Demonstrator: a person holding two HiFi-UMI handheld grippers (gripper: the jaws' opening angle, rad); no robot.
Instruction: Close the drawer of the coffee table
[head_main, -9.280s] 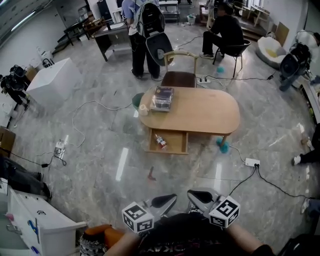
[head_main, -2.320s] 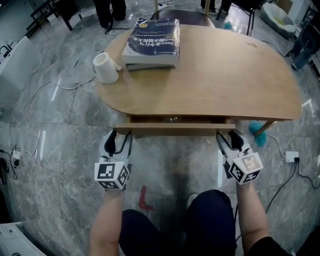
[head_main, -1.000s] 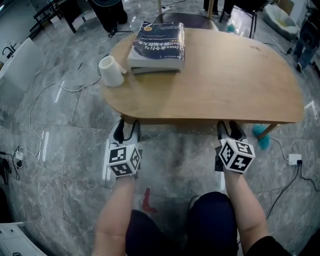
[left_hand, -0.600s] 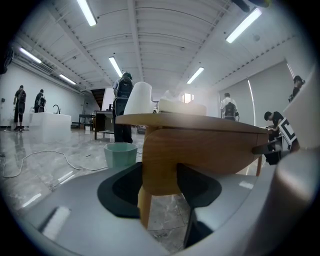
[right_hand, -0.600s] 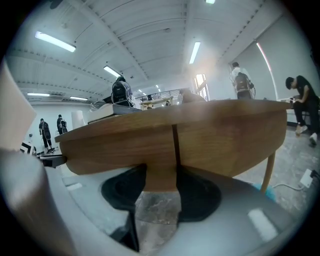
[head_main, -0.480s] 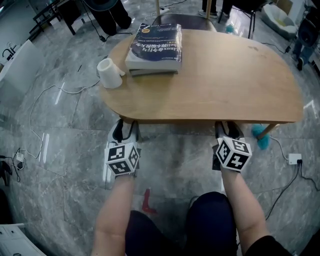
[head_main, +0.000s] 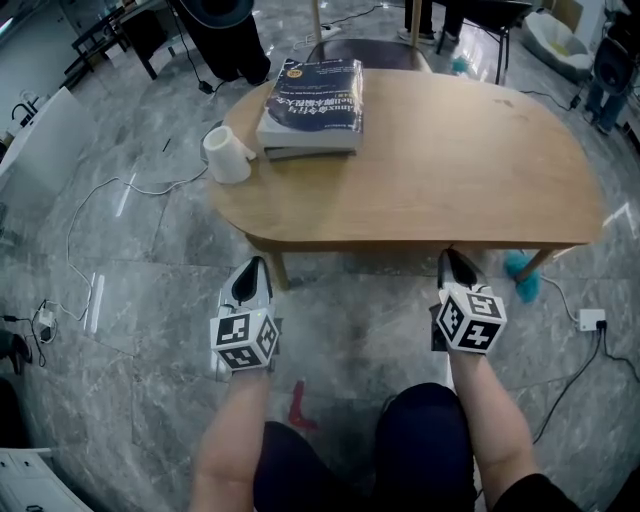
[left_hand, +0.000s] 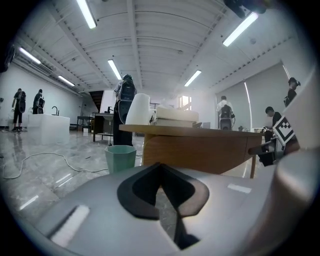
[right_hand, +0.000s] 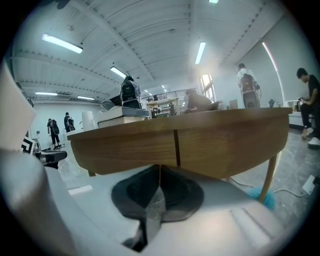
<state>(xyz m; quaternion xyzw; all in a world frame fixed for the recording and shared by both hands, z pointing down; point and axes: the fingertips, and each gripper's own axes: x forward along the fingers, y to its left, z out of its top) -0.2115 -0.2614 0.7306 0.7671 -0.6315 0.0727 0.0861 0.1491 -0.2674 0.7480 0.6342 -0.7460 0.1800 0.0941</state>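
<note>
Evidently, with the drawer seated flush under the counter's near edge, nothing is left to be pushed, so the left claw is held shut and empty beside it, and the right claw, its jaws just closing, is brought together on nothing.

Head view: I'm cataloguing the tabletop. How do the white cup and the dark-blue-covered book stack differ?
The white cup stands upright; the dark-blue-covered book stack lies flat. The cup is plain and round, the books rectangular with printed lettering. The cup sits at the table's left edge, the books further in. Both rest on the oval wooden coffee table.
</note>
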